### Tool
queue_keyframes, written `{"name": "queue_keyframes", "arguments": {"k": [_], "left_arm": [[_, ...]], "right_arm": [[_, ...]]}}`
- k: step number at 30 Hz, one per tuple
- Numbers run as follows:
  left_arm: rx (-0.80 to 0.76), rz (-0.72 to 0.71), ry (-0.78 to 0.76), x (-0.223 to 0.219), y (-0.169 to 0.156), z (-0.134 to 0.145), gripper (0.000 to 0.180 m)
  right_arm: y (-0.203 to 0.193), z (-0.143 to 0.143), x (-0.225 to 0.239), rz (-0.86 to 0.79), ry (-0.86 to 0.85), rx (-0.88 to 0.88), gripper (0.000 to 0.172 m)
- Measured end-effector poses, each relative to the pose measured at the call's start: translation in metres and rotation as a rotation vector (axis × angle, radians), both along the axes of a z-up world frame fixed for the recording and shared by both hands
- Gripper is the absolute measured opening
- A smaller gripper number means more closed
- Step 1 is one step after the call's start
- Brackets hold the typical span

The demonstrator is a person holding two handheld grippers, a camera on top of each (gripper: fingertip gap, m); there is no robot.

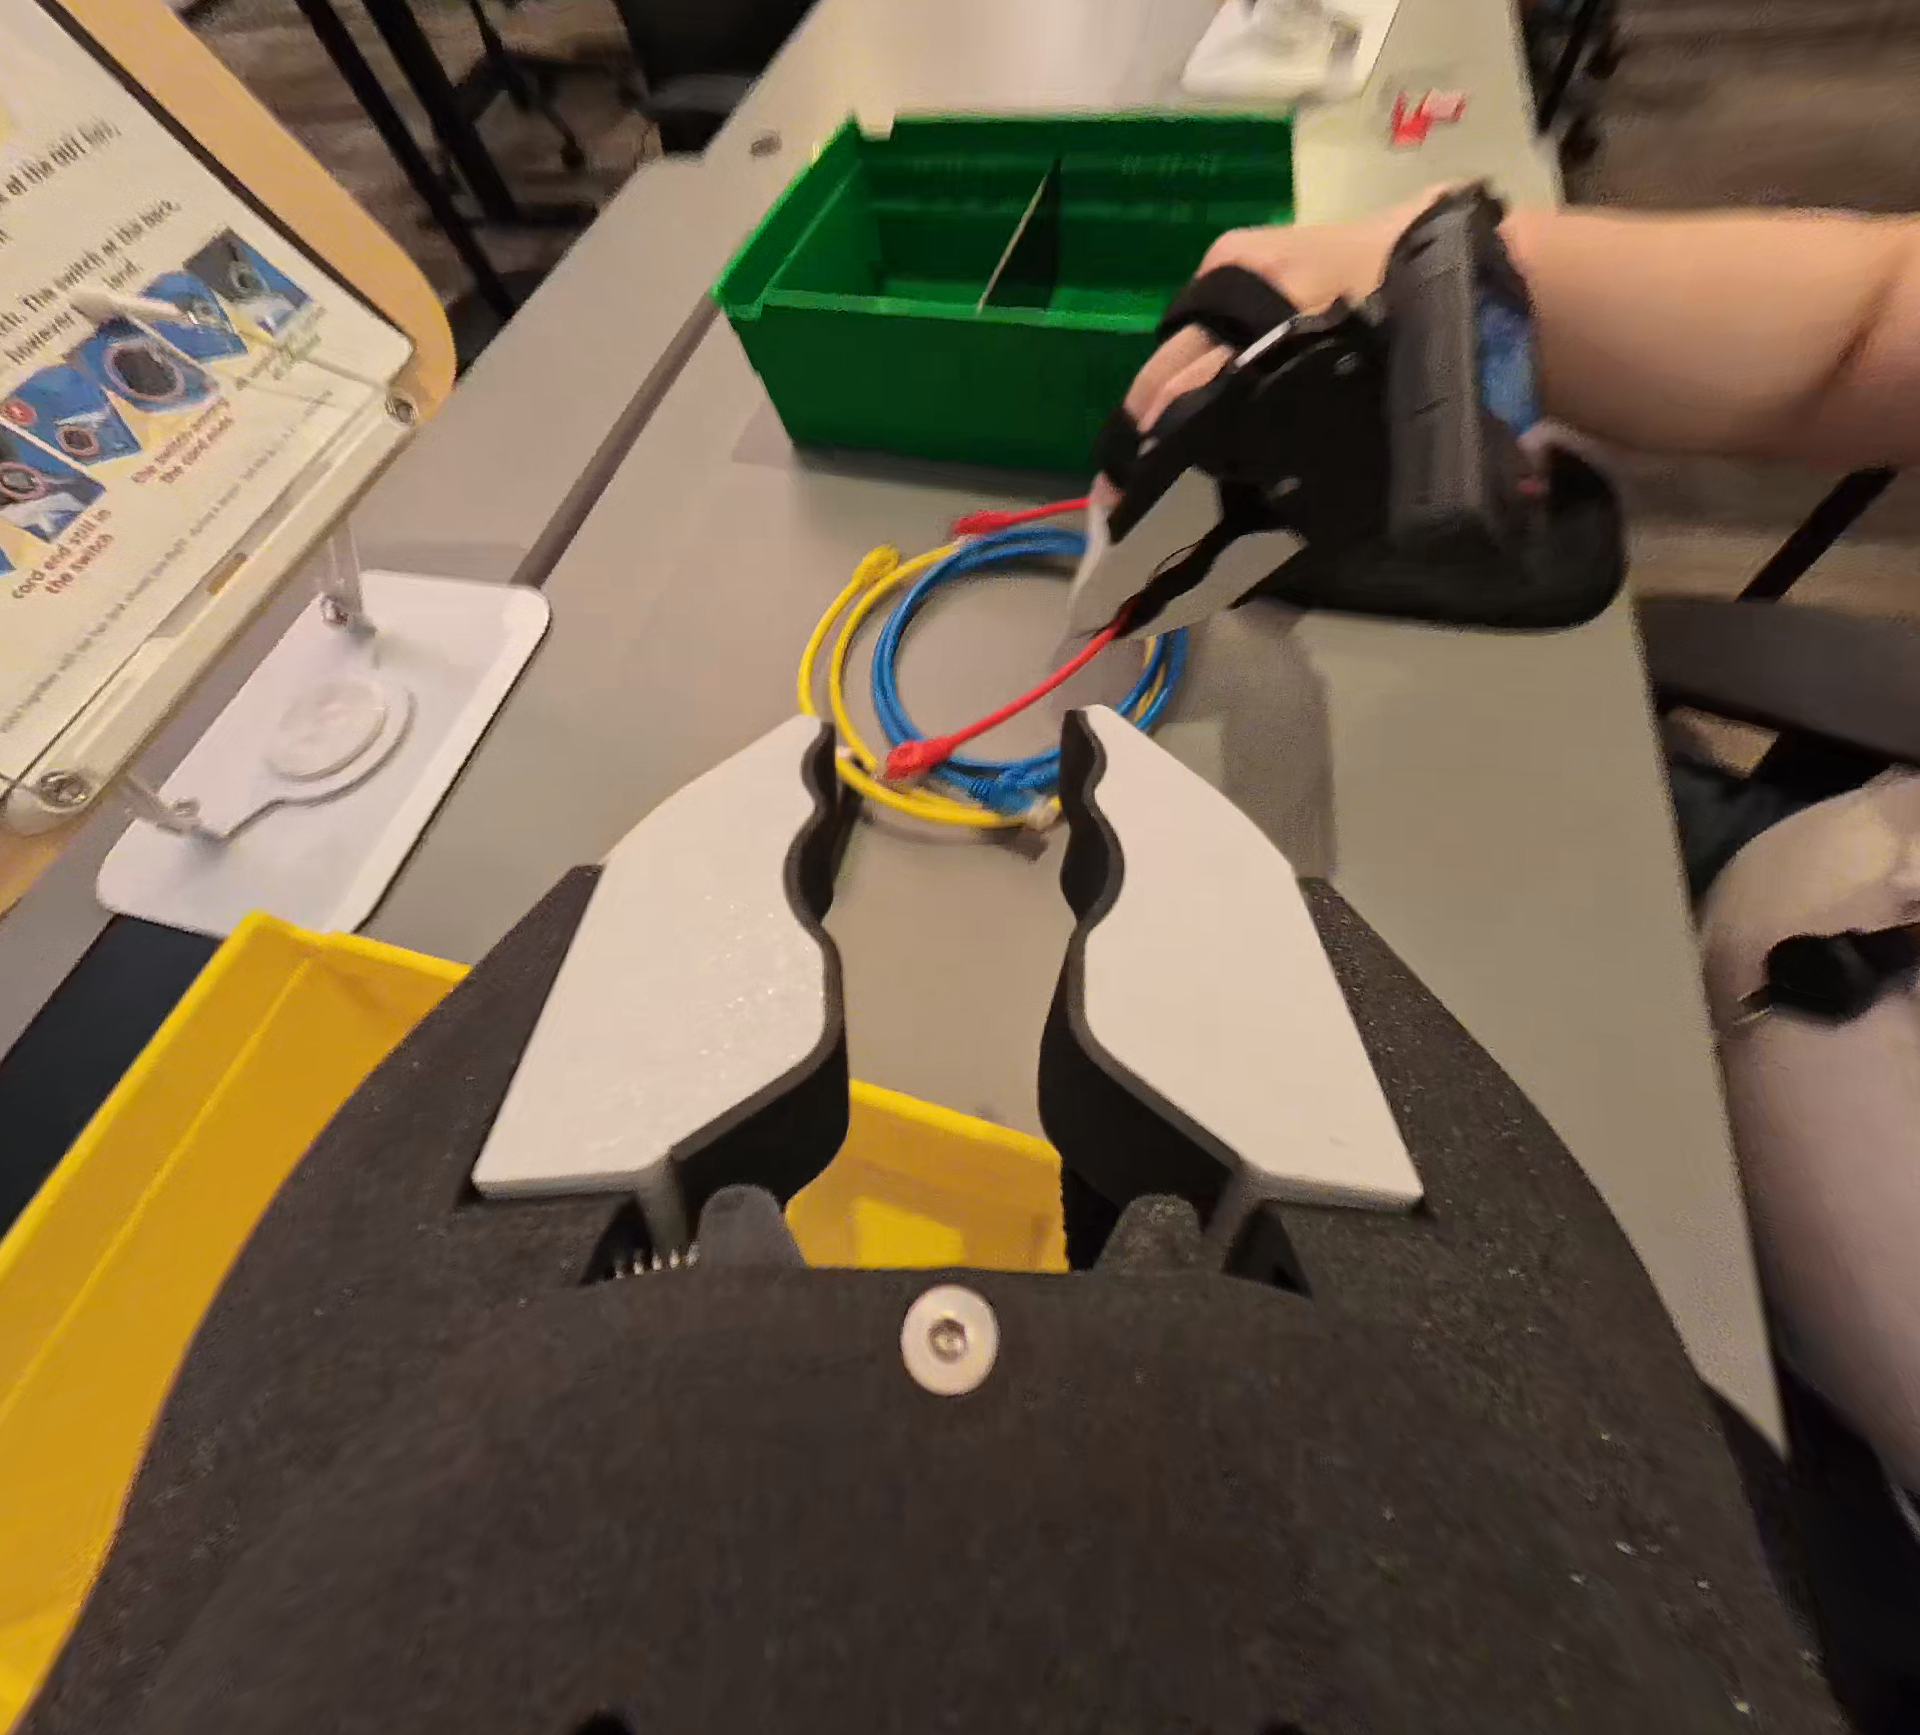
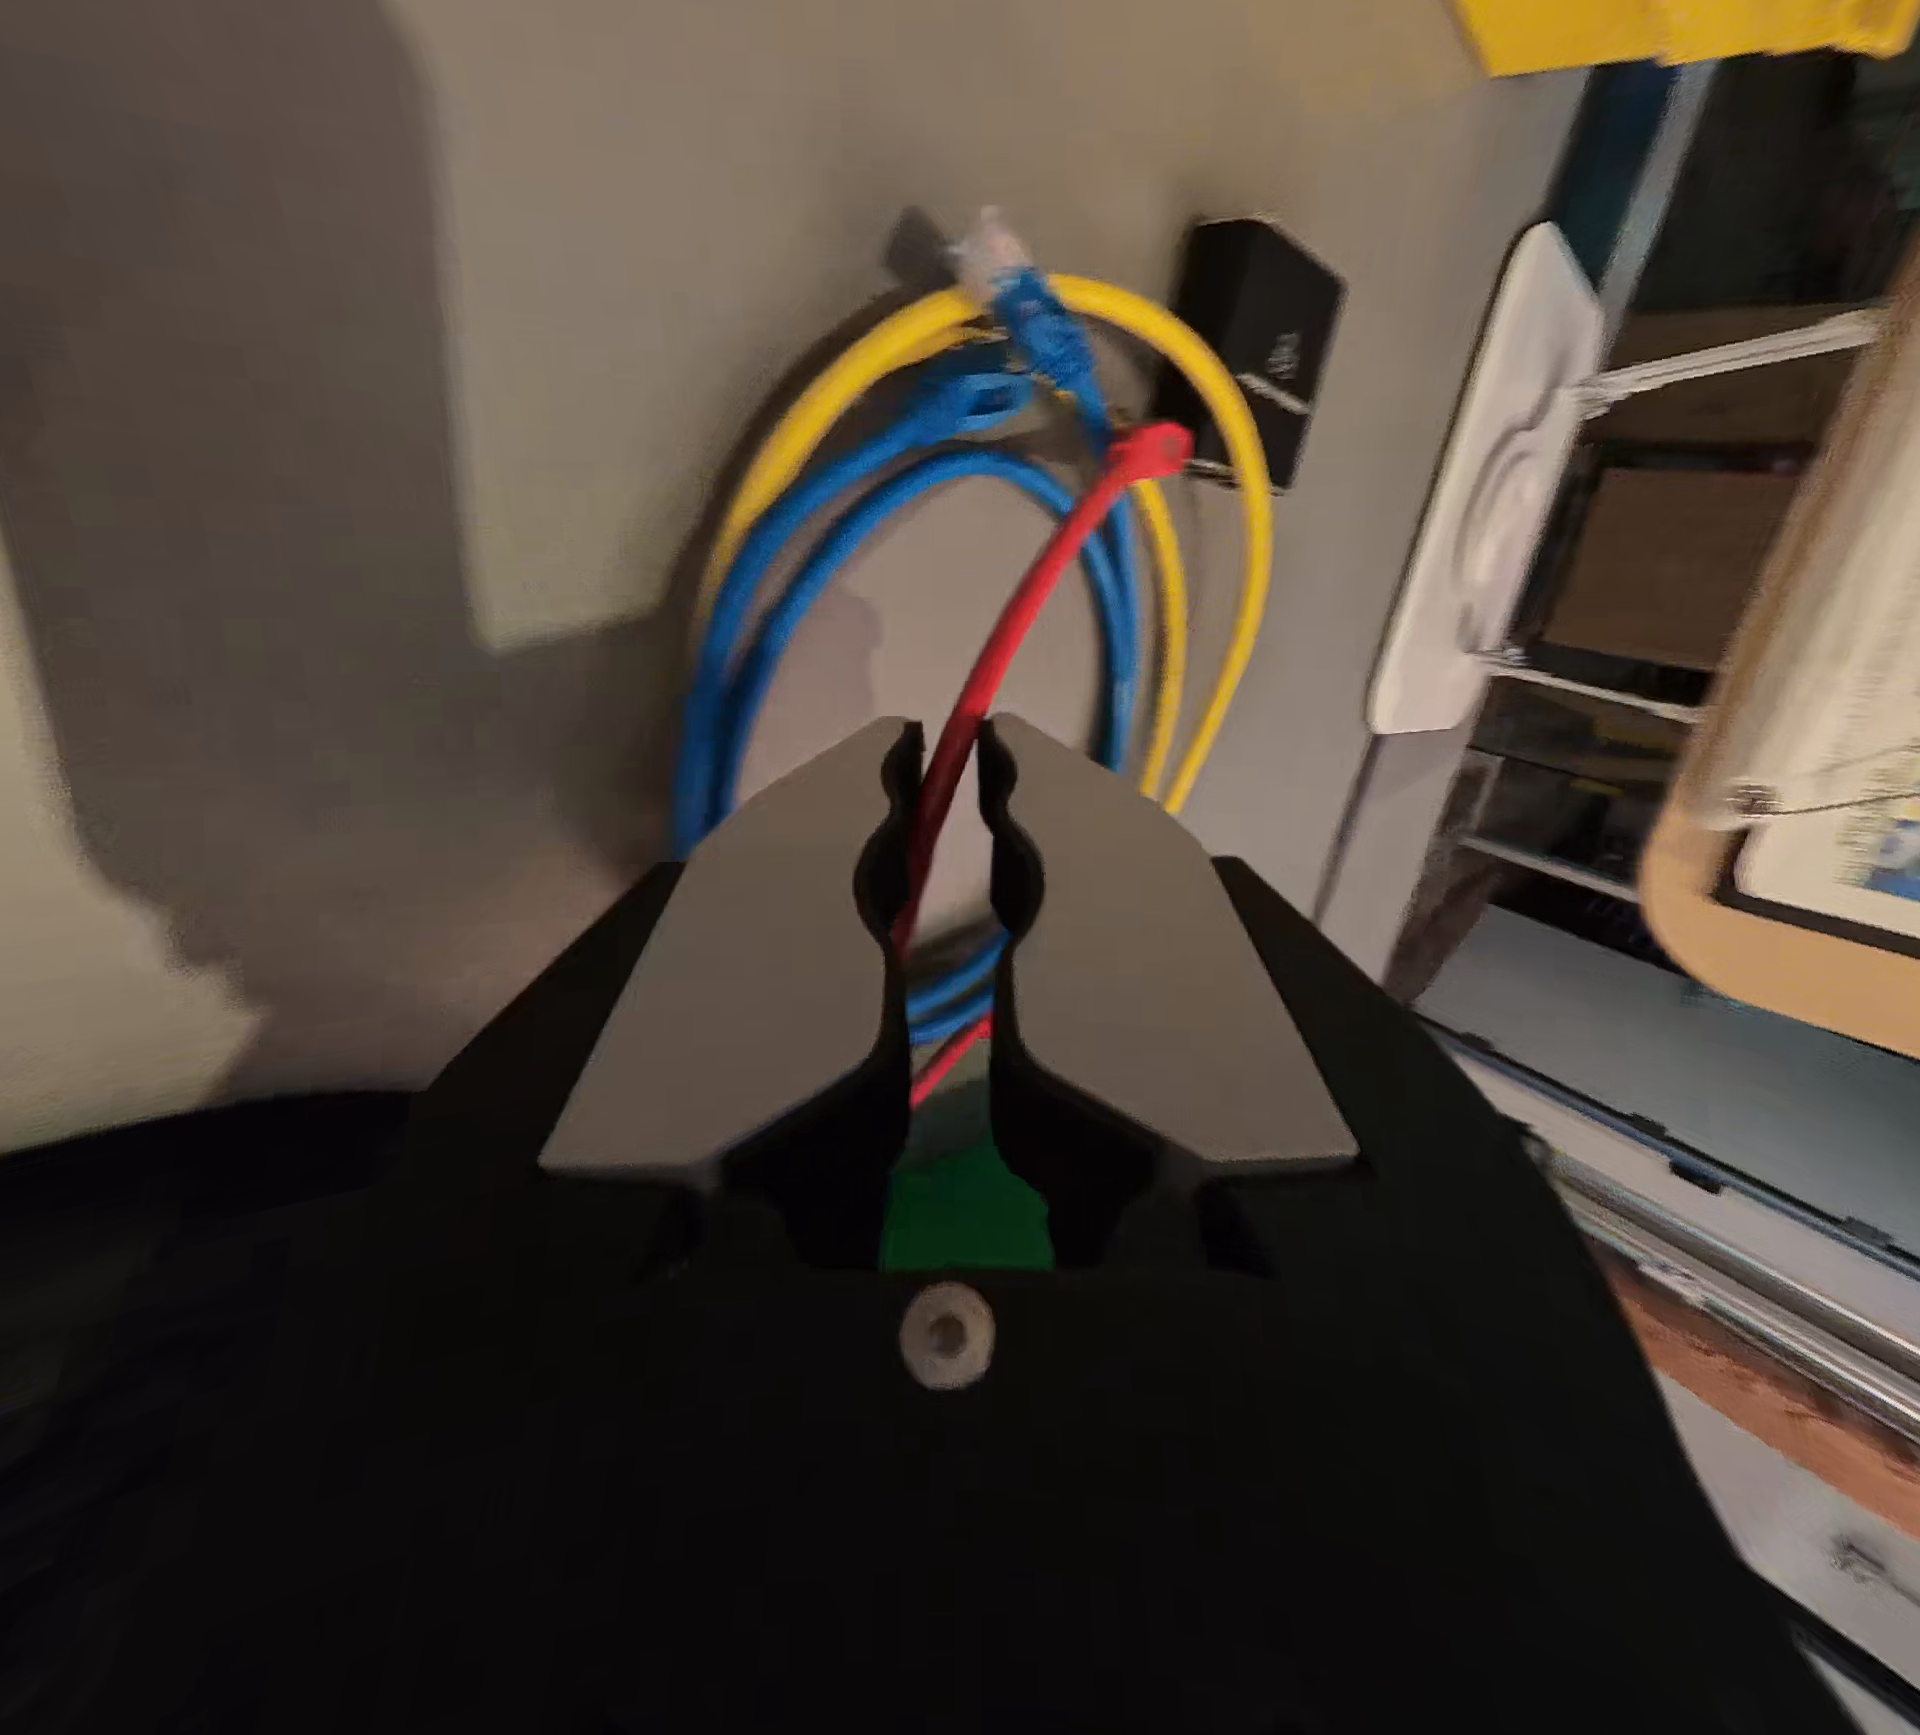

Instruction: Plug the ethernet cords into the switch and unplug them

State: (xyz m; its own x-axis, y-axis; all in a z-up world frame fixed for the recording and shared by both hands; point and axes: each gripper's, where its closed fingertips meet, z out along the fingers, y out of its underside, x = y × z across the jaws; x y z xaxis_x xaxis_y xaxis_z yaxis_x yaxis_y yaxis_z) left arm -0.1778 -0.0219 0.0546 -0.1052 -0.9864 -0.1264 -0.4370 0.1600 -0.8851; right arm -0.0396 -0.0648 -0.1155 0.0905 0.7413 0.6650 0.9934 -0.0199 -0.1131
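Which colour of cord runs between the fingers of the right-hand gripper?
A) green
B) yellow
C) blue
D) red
D: the red cord passes between the fingers of the right gripper and lifts off the table, while the yellow cord and blue cord lie coiled on the grey table.

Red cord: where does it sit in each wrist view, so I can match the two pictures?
Left wrist view: the red cord runs diagonally at centre, from its near plug just ahead of the open left tool up into the right tool.
Right wrist view: it rises from between the right tool's fingers, arcing up to a plug right of centre.
Shared landmark: the blue cord coil lying beneath it.
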Motion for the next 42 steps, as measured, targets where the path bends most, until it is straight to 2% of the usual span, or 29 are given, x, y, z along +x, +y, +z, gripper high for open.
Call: {"name": "queue_keyframes", "arguments": {"k": [2, 5, 9, 12, 16, 19, 22, 28, 30, 32, 36, 38, 42], "left_arm": [[0.081, 0.014, 0.142, 0.010, 0.011, -0.019, 0.048], [0.181, 0.017, 0.369, 0.024, 0.027, -0.050, 0.051], [0.221, 0.009, 0.520, 0.050, 0.042, -0.076, 0.051], [0.242, -0.008, 0.599, 0.067, 0.054, -0.095, 0.058], [0.318, -0.045, 0.714, 0.078, 0.068, -0.122, 0.060], [0.257, -0.059, 0.730, 0.088, 0.069, -0.135, 0.057], [0.314, -0.059, 0.790, 0.089, 0.085, -0.149, 0.063], [0.330, -0.050, 0.944, 0.089, 0.101, -0.184, 0.069], [0.329, -0.067, 0.974, 0.091, 0.098, -0.193, 0.070], [0.351, -0.085, 0.992, 0.093, 0.097, -0.199, 0.069], [0.314, -0.099, 1.022, 0.092, 0.097, -0.208, 0.063], [0.293, -0.105, 1.048, 0.090, 0.097, -0.209, 0.058], [0.307, -0.087, 1.112, 0.079, 0.105, -0.209, 0.057]], "right_arm": [[-0.008, -0.016, -0.002, -0.038, 0.049, -0.040, 0.018], [-0.014, -0.017, -0.004, -0.086, 0.182, -0.060, 0.019], [-0.026, 0.005, -0.012, -0.089, 0.451, -0.211, 0.041], [-0.033, 0.021, -0.007, -0.051, 0.453, -0.263, 0.052], [-0.046, 0.065, -0.002, 0.034, 0.525, -0.304, 0.053], [-0.064, 0.103, 0.008, 0.103, 0.608, -0.367, 0.048], [-0.091, 0.139, 0.019, 0.171, 0.687, -0.451, 0.046], [-0.106, 0.187, 0.039, 0.251, 0.810, -0.260, 0.045], [-0.110, 0.192, 0.040, 0.321, 0.876, -0.197, 0.044], [-0.114, 0.190, 0.045, 0.388, 0.866, -0.162, 0.042], [-0.114, 0.198, 0.054, 0.369, 0.926, -0.152, 0.042], [-0.112, 0.195, 0.057, 0.360, 0.912, -0.134, 0.042], [-0.102, 0.186, 0.055, 0.303, 0.896, -0.176, 0.041]]}}
